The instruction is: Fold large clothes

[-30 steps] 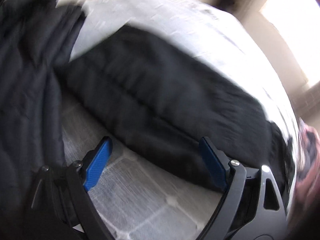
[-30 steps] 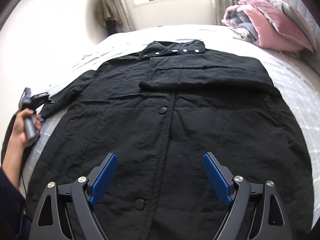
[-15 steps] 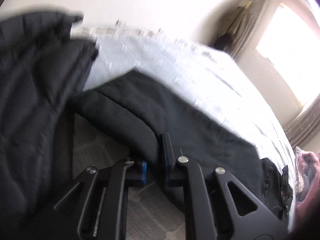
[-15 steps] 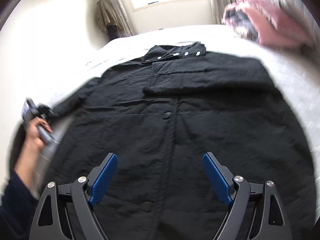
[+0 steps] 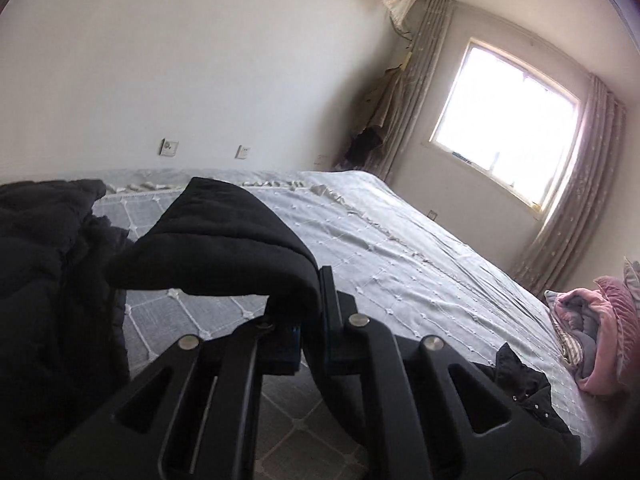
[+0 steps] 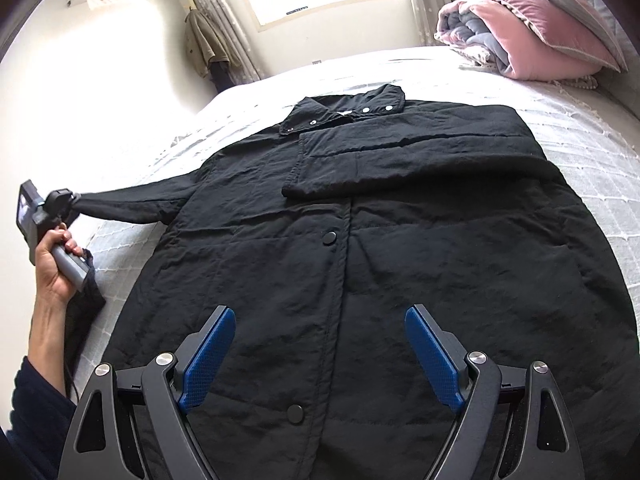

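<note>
A wide bed under a pale grey quilted bedspread fills the room, and a long black padded coat lies flat on it, front up, collar at the far end, hem nearest the right-hand camera. One sleeve is already folded across the chest; the other sleeve stretches out to the left side. A rolled pink and grey duvet sits far right by the window.

The left gripper has its fingers together, clamped on the black cuff of that outstretched sleeve, which is held clear of the bedspread. The right gripper hovers over the lower front of the coat, blue pads wide apart, holding nothing.

To fold this sleeve well, it probably wants carrying across the chest to lie over the other one, kept taut so it creases at the shoulder seam. The idle gripper could pin the coat body against dragging.
</note>
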A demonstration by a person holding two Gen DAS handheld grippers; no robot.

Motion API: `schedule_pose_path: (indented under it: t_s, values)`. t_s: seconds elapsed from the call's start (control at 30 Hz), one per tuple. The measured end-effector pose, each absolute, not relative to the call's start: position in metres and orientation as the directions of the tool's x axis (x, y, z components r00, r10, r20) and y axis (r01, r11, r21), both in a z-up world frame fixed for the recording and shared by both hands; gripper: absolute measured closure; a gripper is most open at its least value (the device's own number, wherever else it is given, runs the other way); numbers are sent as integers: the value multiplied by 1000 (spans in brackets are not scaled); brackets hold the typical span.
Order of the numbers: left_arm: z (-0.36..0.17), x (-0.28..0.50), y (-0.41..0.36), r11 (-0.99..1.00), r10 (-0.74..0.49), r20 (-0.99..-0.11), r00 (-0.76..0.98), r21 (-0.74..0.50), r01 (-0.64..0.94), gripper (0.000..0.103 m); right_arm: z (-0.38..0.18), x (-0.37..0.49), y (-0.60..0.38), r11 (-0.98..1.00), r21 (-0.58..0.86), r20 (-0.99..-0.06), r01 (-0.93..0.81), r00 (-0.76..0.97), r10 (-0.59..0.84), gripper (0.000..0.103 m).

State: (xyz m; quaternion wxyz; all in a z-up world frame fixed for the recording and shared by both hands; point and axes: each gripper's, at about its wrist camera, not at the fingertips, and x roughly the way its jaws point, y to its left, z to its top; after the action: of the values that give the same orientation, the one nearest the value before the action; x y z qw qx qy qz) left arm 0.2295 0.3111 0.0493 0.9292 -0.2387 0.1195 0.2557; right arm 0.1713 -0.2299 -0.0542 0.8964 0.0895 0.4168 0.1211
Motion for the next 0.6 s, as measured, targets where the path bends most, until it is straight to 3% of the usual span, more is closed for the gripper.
schedule_pose_path:
  t_s: [0.2,0.37,0.5,0.6]
  values:
    - [82,222,276,835,367,-239,899,-341,-432,95,-48,173,-250,952,295,-713,-87,643,280,15]
    - [101,225,214,924,278,-168,946,-223,-311,93,-56,182,-266,931,364,-728,-21,617,299,15]
    - [100,250,127,984,142,-188,972,-76,-159,82,-48,182,-287,900,435,-697,24,641,320,15]
    - [79,274,40,993,-114,-290,950,-62,100,66,-47,183,-298,900,432,-704,60,647,295,15]
